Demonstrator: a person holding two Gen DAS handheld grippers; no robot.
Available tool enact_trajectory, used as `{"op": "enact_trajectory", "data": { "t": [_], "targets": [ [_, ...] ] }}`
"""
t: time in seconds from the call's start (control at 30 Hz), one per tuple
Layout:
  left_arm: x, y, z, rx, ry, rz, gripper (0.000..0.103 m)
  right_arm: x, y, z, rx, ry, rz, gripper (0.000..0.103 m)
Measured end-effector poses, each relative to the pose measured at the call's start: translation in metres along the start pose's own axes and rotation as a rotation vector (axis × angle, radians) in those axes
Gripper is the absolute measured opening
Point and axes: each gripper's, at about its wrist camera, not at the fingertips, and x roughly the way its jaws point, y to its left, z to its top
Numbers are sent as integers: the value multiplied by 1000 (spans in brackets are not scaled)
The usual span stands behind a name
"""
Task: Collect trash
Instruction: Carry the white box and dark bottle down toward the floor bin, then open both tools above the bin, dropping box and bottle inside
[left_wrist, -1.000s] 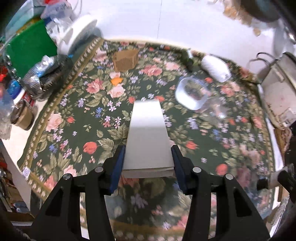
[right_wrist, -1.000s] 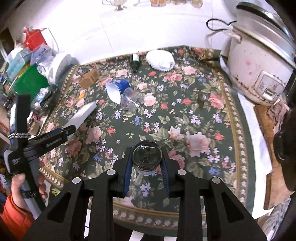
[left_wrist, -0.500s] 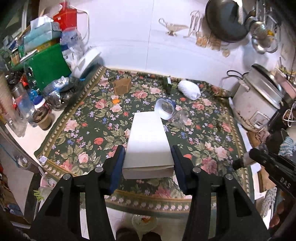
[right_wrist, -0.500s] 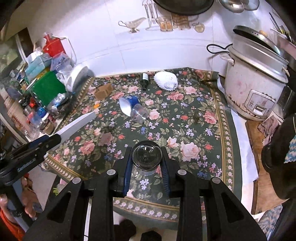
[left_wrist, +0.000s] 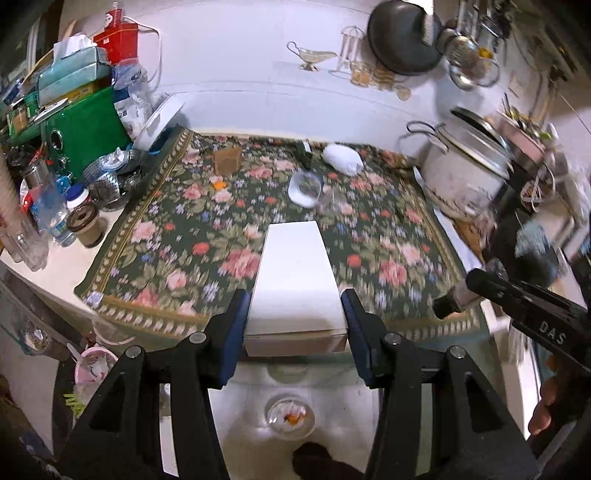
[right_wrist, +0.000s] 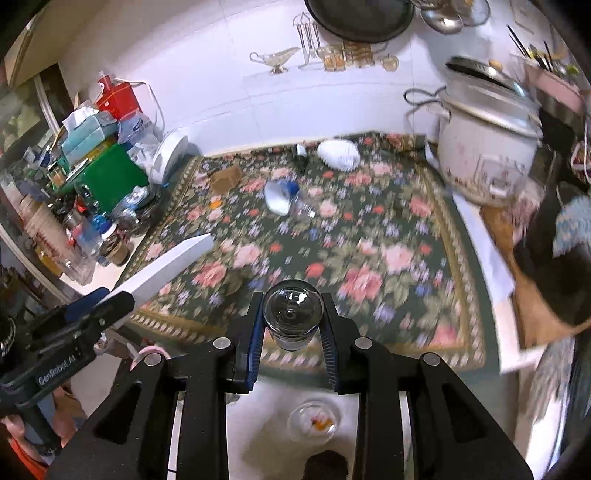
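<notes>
My left gripper (left_wrist: 293, 325) is shut on a long white box (left_wrist: 295, 280), held out over the near edge of the flowered table. In the right wrist view that box (right_wrist: 173, 262) pokes in from the left. My right gripper (right_wrist: 292, 325) is shut on a small dark glass bottle (right_wrist: 292, 317), seen from its base end. The same bottle (left_wrist: 452, 301) shows in the left wrist view at right. On the cloth lie a blue cup with a clear cup (right_wrist: 286, 197), a brown box (right_wrist: 225, 178), a white crumpled item (right_wrist: 339, 154) and a small dark bottle (right_wrist: 301, 150).
A white bin (right_wrist: 314, 421) with scraps inside sits on the floor below both grippers. A rice cooker (right_wrist: 487, 151) stands at the table's right. Jars, a green box (left_wrist: 86, 133) and bags crowd the left side. Pans hang on the tiled wall.
Both grippers drew back and up from the table with their loads, so the whole table and the floor bin below came into view. Neither grip changed.
</notes>
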Motion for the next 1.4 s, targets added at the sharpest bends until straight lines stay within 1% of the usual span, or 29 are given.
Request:
{"op": "enact_trajectory", "data": {
  "t": [0.03,0.07,0.13,0.33,0.47,0.67,0.77,0.83,0.97,1.03,1.1,1.17,1.23,1.3,1.4],
  "targets": [
    [-3,2,-6,7,7,-4,50,0,3,-7,10,7,-2,26],
    [-7,5,-14,15,17,-10,50,0,7,-13,17,-3,13,26],
    [-14,12,-31,31,37,-19,50,-2,16,-32,39,7,6,26],
    [-26,31,-80,64,103,-45,50,-2,35,-87,95,60,-5,26],
    [-19,37,-113,75,168,-66,50,4,43,-121,123,108,-21,26],
    [1,34,-152,79,265,-84,50,18,40,-155,158,184,-32,26],
    [21,30,-172,67,315,-83,50,28,33,-168,161,215,-42,26],
    [39,25,-188,66,344,-70,50,38,26,-175,166,236,-44,26],
    [81,19,-218,32,409,-56,50,71,3,-193,174,291,-39,26],
    [107,16,-236,9,442,-41,50,88,-8,-204,171,319,-44,26],
    [132,15,-255,-15,470,-28,50,110,-19,-218,158,353,-60,26],
    [154,15,-272,-33,495,-16,50,132,-32,-233,163,388,-57,26],
    [183,15,-296,-48,536,1,50,160,-46,-251,177,432,-51,26],
    [205,17,-315,-62,561,4,50,186,-56,-267,174,465,-53,26],
    [240,20,-346,-66,594,18,50,220,-66,-283,170,492,-41,26]
  ]
}}
